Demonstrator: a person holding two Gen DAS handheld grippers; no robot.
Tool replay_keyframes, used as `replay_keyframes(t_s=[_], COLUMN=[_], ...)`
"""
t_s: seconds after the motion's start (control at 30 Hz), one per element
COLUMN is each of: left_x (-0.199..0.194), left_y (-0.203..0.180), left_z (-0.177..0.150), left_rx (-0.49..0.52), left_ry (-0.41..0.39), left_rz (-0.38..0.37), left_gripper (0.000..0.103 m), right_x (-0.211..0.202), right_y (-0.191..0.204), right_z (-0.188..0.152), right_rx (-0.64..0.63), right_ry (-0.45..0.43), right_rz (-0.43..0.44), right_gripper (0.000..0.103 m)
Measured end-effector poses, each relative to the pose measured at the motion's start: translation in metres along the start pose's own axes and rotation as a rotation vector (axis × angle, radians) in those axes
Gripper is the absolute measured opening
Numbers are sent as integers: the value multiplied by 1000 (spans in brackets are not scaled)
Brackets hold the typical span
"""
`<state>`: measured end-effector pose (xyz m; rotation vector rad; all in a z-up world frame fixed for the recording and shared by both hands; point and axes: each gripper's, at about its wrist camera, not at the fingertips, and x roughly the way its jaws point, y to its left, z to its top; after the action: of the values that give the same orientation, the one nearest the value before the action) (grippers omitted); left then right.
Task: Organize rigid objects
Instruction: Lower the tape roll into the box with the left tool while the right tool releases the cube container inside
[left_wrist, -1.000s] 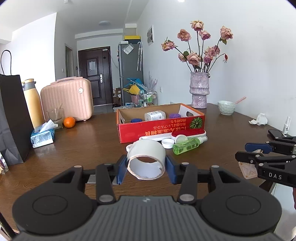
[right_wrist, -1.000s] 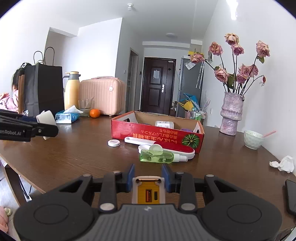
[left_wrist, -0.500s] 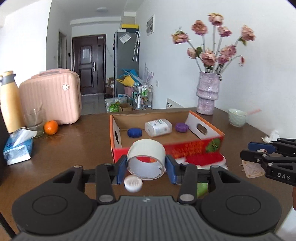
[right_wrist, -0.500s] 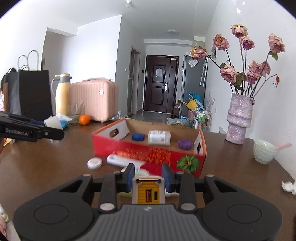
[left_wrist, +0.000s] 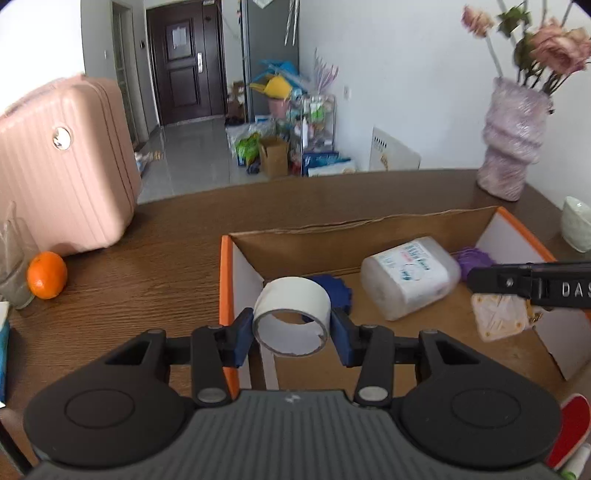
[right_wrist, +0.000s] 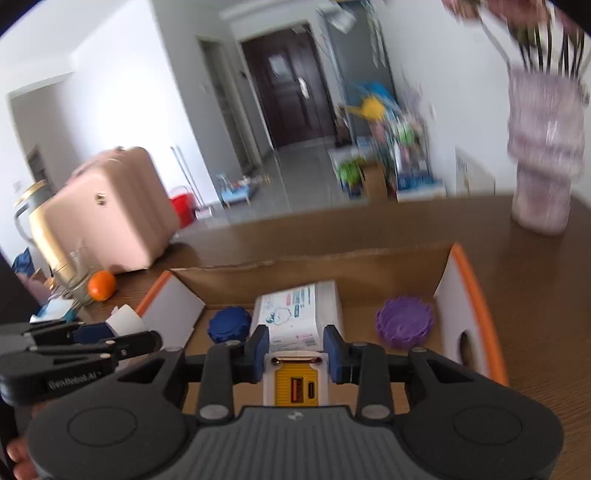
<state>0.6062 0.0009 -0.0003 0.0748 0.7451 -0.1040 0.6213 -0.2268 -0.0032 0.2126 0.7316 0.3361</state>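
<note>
One open orange-edged cardboard box (left_wrist: 369, 225), one white tape roll (left_wrist: 291, 314), one white-and-yellow charger block (right_wrist: 295, 380), one white plastic bottle (left_wrist: 410, 277), two ridged round caps, blue (right_wrist: 229, 325) and purple (right_wrist: 404, 325), one orange fruit (left_wrist: 47, 274), one pink hard-shell suitcase (left_wrist: 62, 166), one lilac ribbed vase (left_wrist: 511, 140)

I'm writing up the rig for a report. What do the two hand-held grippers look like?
Both match: the left hand-held gripper and the right hand-held gripper have a grey ribbed body, two round black discs, black linkage arms with silver pivot pins, and blue finger pads. Seen side-on, the right one shows white "DAS" lettering and the left one a white "GenRobot.AI" mark.
</note>
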Motion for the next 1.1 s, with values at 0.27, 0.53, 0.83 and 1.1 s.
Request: replay_keyframes(t_s=[0.27, 0.53, 0.83, 1.1], left_x=[10, -36, -132, -211], left_y=[0, 4, -3, -25], left_z=[-1, 13, 17, 0], left_rx=[15, -47, -55, 4], left_ry=[17, 15, -71, -175], left_rz=[-32, -21, 7, 39], left_gripper=[70, 87, 97, 102], right_x=[34, -13, -115, -180], right_y=[-12, -9, 20, 31], right_z=[-3, 7, 18, 3], right_rx=[20, -1, -116, -132], right_ry=[42, 62, -43, -109], right_rz=[-207, -206, -191, -165], right_gripper=[55, 67, 84, 85])
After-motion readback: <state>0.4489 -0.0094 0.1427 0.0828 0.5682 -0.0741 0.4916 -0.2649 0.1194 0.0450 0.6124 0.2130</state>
